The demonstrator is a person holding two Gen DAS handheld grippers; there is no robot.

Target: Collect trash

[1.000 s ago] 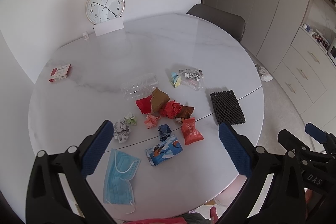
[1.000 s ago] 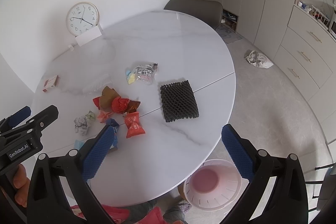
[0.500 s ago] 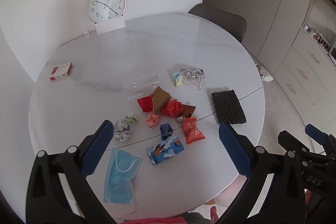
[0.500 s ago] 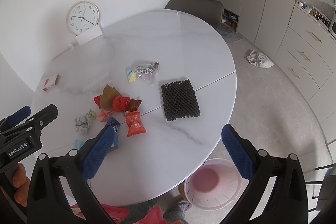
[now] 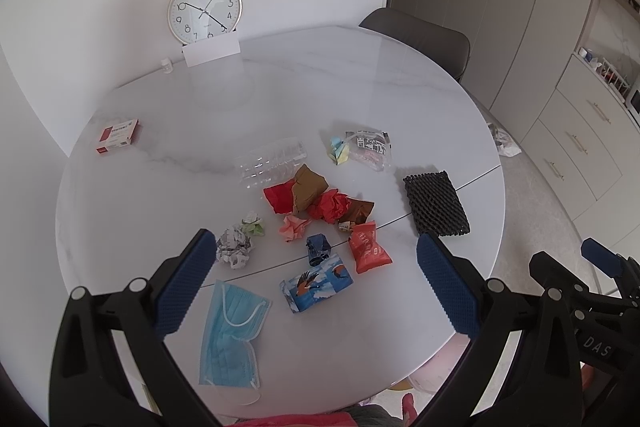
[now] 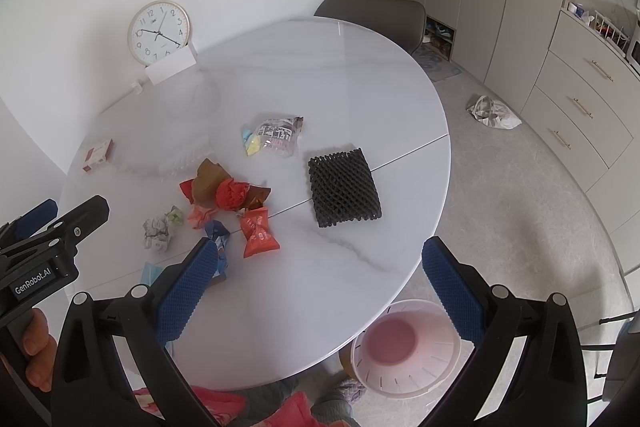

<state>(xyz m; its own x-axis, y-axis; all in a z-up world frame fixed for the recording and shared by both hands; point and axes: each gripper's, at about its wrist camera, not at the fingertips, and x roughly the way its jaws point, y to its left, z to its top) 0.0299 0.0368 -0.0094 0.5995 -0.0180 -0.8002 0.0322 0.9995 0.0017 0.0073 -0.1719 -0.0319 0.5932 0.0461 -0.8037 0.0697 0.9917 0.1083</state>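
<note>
Round white marble surface (image 5: 360,99) stands by a white wall, w/ grey cabinets at the right and a grey chair (image 5: 420,39) behind it. A clock (image 5: 204,9) leans on the wall at the far edge, a white card in front of it.

The trash lies in a loose group near the middle and front of the surface. The blue face mask (image 5: 232,335) is closest to the front edge, flat, long axis running front-to-back and a bit tilted, ear loops white. Just right of it is the blue packet (image 5: 317,283) w/ bird print, long axis left-right, right end raised toward the far side. The orange wrapper (image 6: 258,233) lies beside it, twisted ends, long axis approx. front-to-back. A small dark blue wrapper (image 5: 318,247) sits between these two. Crumpled red and brown papers (image 5: 316,197) make a pile in the centre; a pink paper ball (image 5: 294,227) touches its front. Grey-white crumpled paper (image 5: 234,247) and a small green one lie to the left. Black foam net (image 6: 343,181) lies flat at the right, apart from the rest, across the seam of the surface. A clear plastic tray (image 5: 274,163), a printed clear bag (image 5: 370,147) and a red-white small box (image 5: 118,135) lie farther back.

A pink bin (image 6: 404,347) stands on the floor under the front-right edge.

Left gripper (image 5: 310,291) hovers above the front of the surface, jaws spread wide, nothing in them. Right gripper (image 6: 316,291) is the same: jaws wide apart, empty, above the front-right edge.
</note>
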